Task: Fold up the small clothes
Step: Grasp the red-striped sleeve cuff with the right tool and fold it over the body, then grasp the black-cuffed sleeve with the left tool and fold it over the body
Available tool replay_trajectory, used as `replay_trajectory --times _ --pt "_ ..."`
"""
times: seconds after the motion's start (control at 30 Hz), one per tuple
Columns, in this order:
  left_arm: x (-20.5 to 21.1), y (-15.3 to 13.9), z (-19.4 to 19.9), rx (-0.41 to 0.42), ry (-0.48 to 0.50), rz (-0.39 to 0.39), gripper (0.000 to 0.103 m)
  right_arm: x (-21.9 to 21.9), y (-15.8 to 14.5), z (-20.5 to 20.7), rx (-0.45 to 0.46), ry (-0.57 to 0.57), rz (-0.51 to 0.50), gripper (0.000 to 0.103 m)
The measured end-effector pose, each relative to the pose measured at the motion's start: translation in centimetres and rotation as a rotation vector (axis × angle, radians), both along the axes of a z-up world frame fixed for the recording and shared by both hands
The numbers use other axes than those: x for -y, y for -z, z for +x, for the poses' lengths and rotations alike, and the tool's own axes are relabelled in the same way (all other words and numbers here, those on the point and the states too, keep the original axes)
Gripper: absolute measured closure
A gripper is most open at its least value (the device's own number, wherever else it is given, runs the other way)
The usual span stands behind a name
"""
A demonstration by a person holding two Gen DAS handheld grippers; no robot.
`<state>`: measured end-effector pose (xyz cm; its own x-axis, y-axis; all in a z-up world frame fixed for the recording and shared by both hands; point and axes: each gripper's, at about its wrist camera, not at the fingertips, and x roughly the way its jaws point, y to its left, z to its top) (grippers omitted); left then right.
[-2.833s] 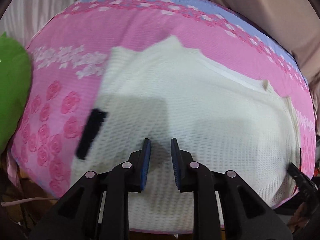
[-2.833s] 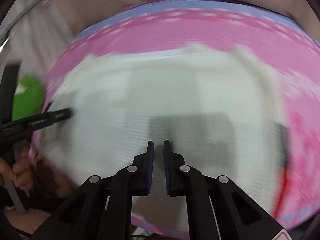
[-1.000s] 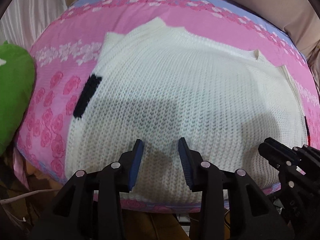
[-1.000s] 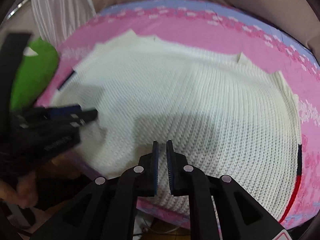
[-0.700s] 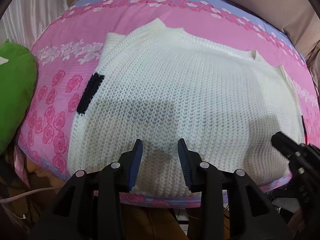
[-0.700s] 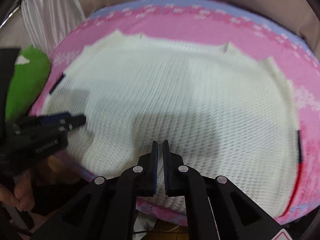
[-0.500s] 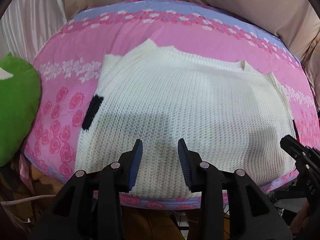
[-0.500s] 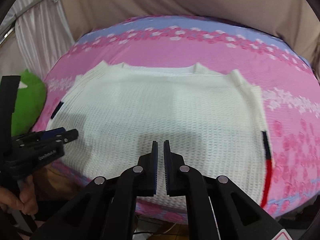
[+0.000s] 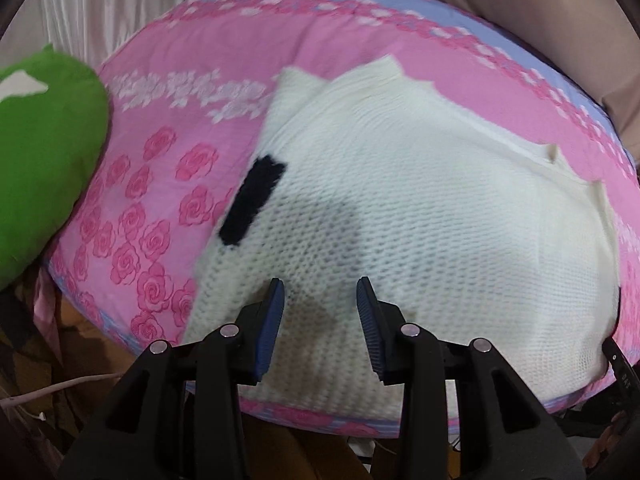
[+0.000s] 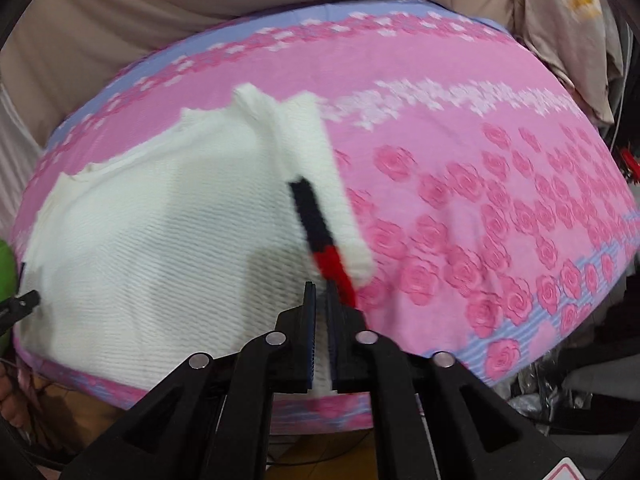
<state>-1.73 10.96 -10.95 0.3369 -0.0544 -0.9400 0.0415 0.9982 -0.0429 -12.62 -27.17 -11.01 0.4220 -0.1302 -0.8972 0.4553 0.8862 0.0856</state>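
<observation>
A white knitted sweater (image 9: 420, 220) lies spread flat on a pink rose-patterned cover (image 9: 160, 168). A black patch (image 9: 254, 204) marks its left edge. In the right wrist view the sweater (image 10: 160, 240) fills the left half, and a black-and-red stripe (image 10: 316, 228) runs down its right edge. My left gripper (image 9: 320, 300) hovers open over the hem's left part, with nothing between its fingers. My right gripper (image 10: 321, 292) is shut just above the hem, beside the stripe's red end, and holds nothing.
A green cushion (image 9: 44, 152) lies off the cover's left edge. Beige fabric (image 10: 200, 4) backs the far side, with a white curtain (image 9: 100, 0) at the far left. A pale cable (image 9: 60, 390) trails below the near edge. The pink cover (image 10: 500, 200) right of the sweater is bare.
My right gripper swung right from the sweater's middle to its striped right edge, its jaws closing fully. My left gripper shifted left toward the black patch, staying open. The sweater did not move.
</observation>
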Motion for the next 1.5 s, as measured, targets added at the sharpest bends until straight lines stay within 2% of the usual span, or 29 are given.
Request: replay_trajectory --times 0.07,0.13,0.17,0.2,0.23,0.27,0.33,0.47,0.6,0.63,0.7,0.77,0.8,0.87,0.97,1.03,1.1,1.2,1.3,1.4,1.5 --pt "-0.5 0.2 0.0 0.002 -0.006 -0.030 0.067 0.1 1.1 -0.3 0.001 -0.019 -0.013 0.102" --pt "-0.7 -0.6 0.0 0.000 -0.008 -0.059 0.067 -0.5 0.8 0.0 -0.017 -0.039 -0.054 0.102" --pt "-1.1 -1.4 -0.1 0.010 -0.024 -0.098 0.066 -0.8 0.2 0.2 -0.019 -0.035 -0.063 0.102" --pt "-1.6 -2.3 -0.2 0.026 -0.047 -0.137 0.064 -1.2 -0.8 0.3 0.004 -0.031 -0.049 0.099" --pt "-2.2 -3.0 -0.2 0.038 -0.067 -0.159 0.056 -1.5 -1.4 0.3 0.025 -0.032 -0.032 0.098" --pt "-3.1 -3.5 0.1 0.051 -0.096 -0.180 0.052 -2.0 -2.4 0.5 0.056 -0.040 -0.006 0.097" --pt "-4.3 -3.9 0.8 0.055 -0.125 -0.187 0.051 -3.2 -4.0 1.2 0.101 -0.077 0.030 0.096" --pt "-6.8 -2.8 1.7 0.016 -0.189 -0.200 0.048 -6.2 -5.5 4.3 0.132 -0.179 0.035 0.096" --pt "-8.7 0.3 0.8 -0.074 -0.269 -0.311 0.046 -7.7 -4.3 7.7 0.078 -0.216 0.088 0.095" --pt "-9.1 0.9 0.6 -0.088 -0.286 -0.334 0.042 -8.3 -4.2 8.2 0.062 -0.225 0.105 0.094" --pt "-9.8 1.9 0.1 -0.088 -0.327 -0.385 0.040 -10.2 -4.5 8.3 0.069 -0.277 0.139 0.090" --pt "-9.6 1.8 0.1 -0.077 -0.331 -0.381 0.040 -13.0 -4.3 8.4 0.053 -0.363 0.142 0.090" --pt "-9.4 1.7 0.3 -0.076 -0.325 -0.372 0.042 -14.5 -3.9 8.4 0.037 -0.409 0.135 0.090" --pt "-9.2 1.5 0.7 -0.080 -0.304 -0.407 0.066 -16.9 -2.7 8.7 -0.010 -0.480 0.106 0.090" --pt "-8.8 0.8 1.1 -0.095 -0.312 -0.445 0.075 -18.4 -0.3 8.9 -0.080 -0.536 0.058 0.091" --pt "-8.0 -1.2 0.8 -0.049 -0.282 -0.443 0.077 -18.2 0.0 8.8 -0.073 -0.545 0.058 0.092" --pt "-6.3 -4.3 0.6 0.037 -0.204 -0.419 0.078 -17.8 0.1 8.5 -0.068 -0.538 0.073 0.093" --pt "-1.9 -9.2 0.2 0.135 -0.043 -0.417 0.078 -17.2 0.0 8.1 -0.043 -0.533 0.101 0.093" --pt "4.2 -12.8 -0.7 0.189 0.136 -0.414 0.078 -16.1 -0.7 7.3 -0.002 -0.510 0.125 0.093" --pt "10.2 -13.3 -1.9 0.182 0.284 -0.406 0.078 -13.7 -2.5 5.9 0.061 -0.425 0.106 0.092" --pt "17.1 -11.2 -3.8 0.154 0.443 -0.326 0.078 -9.8 -4.2 3.7 0.111 -0.315 0.097 0.089"
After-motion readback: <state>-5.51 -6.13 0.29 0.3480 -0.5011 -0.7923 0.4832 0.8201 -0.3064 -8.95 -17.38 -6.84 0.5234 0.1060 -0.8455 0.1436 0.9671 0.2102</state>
